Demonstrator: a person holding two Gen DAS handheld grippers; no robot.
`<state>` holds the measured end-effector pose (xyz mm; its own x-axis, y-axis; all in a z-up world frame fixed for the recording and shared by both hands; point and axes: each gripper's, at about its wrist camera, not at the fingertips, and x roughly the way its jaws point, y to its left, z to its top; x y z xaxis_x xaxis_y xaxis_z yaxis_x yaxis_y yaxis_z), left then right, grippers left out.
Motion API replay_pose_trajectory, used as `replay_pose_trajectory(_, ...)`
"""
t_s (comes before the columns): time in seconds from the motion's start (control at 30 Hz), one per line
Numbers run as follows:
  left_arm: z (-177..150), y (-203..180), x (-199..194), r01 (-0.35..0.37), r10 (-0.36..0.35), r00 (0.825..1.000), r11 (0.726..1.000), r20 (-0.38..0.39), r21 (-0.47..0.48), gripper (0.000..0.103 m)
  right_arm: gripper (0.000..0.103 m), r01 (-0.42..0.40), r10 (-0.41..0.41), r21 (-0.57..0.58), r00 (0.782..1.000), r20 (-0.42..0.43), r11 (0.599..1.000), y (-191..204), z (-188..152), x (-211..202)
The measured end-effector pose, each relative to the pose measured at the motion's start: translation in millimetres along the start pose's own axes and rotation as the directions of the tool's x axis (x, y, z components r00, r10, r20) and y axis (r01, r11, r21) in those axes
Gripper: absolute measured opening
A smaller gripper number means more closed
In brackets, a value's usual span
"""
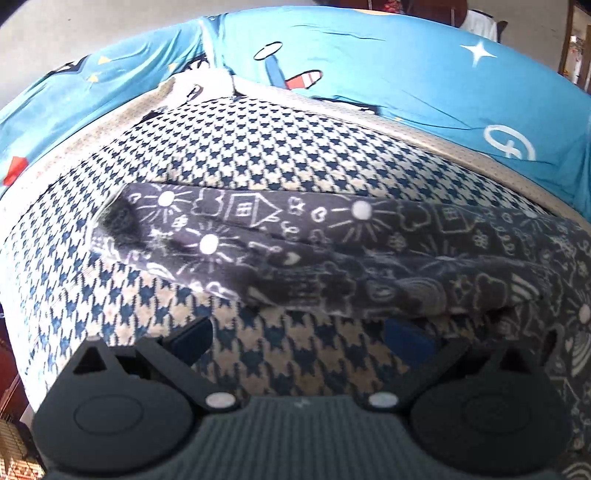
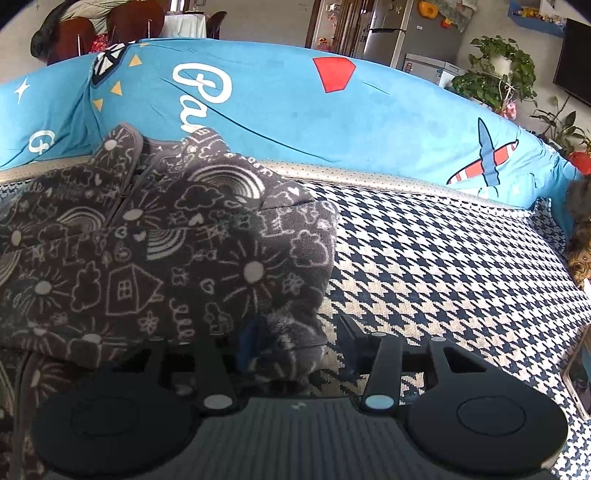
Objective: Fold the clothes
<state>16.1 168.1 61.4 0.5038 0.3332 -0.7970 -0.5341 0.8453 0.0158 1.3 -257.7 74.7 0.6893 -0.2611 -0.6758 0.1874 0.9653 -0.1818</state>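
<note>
A dark grey fleece garment (image 2: 155, 258) printed with white doodles lies bunched on the houndstooth sofa cover (image 2: 443, 266). In the right wrist view it fills the left half. My right gripper (image 2: 301, 347) has a fluffy fold of the garment's edge between its fingers, and the left pad (image 2: 247, 350) is pressed into the cloth. In the left wrist view the garment (image 1: 332, 251) stretches across the seat, with one narrow end pointing left. My left gripper (image 1: 301, 338) stands wide open just in front of its near edge, with only houndstooth cover (image 1: 258, 155) between the fingers.
A blue cartoon-print cover (image 2: 295, 103) drapes the sofa back behind the seat. Potted plants (image 2: 495, 77), a fridge (image 2: 399, 33) and a dark screen (image 2: 576, 62) stand beyond the sofa's right end. A person (image 2: 88, 14) sits at the far left. A brown cushion (image 2: 580, 254) lies at the right edge.
</note>
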Motion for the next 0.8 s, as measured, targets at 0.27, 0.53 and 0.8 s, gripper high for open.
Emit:
replay_pose_trajectory(0.27,8,40,18,-0.112,0.11,0.994,0.987,-0.021,-0.112,0.096,0.049,-0.111,0.111,0.017,0.994,0.004,0.994,21,1,-28)
replay_pose_trajectory(0.53,21,61,33,-0.155,0.159,0.987,0.97,0.01,-0.185,0.096,0.049,-0.144,0.145,0.051,0.989,-0.028,0.988,35,-2,-30)
replay_pose_trajectory(0.8,27,88,32,-0.077,0.097,0.994,0.934,0.041,-0.349,0.1,0.05,-0.138,0.14,0.044,0.989,-0.05,0.989,43,-2,-23)
